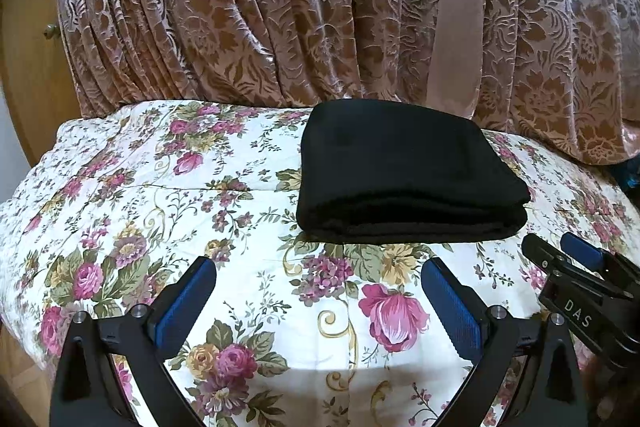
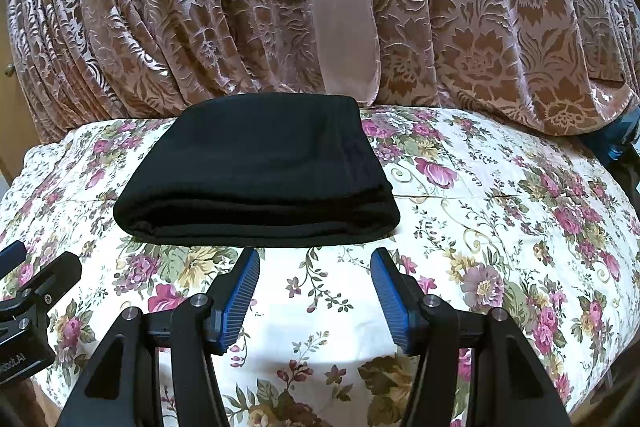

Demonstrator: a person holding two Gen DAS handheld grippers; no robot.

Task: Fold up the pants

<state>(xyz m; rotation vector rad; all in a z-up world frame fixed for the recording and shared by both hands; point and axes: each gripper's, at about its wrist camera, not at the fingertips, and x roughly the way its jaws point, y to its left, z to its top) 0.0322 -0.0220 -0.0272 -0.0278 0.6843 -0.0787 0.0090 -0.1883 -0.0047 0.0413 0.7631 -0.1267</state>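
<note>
The black pants (image 1: 408, 175) lie folded into a compact stack on the floral bedspread (image 1: 160, 195), toward its far side. In the right wrist view the pants (image 2: 260, 175) sit just ahead of my fingers. My left gripper (image 1: 320, 267) is open and empty, hovering over the bedspread in front of the stack, a little to its left. My right gripper (image 2: 316, 257) is open and empty, close to the stack's near folded edge. The right gripper also shows at the right of the left wrist view (image 1: 560, 249), and the left gripper shows at the left edge of the right wrist view (image 2: 36, 263).
A brown patterned curtain (image 1: 280, 7) hangs right behind the bed's far edge. A wooden cabinet with a knob (image 1: 50, 31) stands at the far left. A blue object (image 2: 616, 143) sits past the bed's right edge. The bedspread (image 2: 500, 207) drops off at both sides.
</note>
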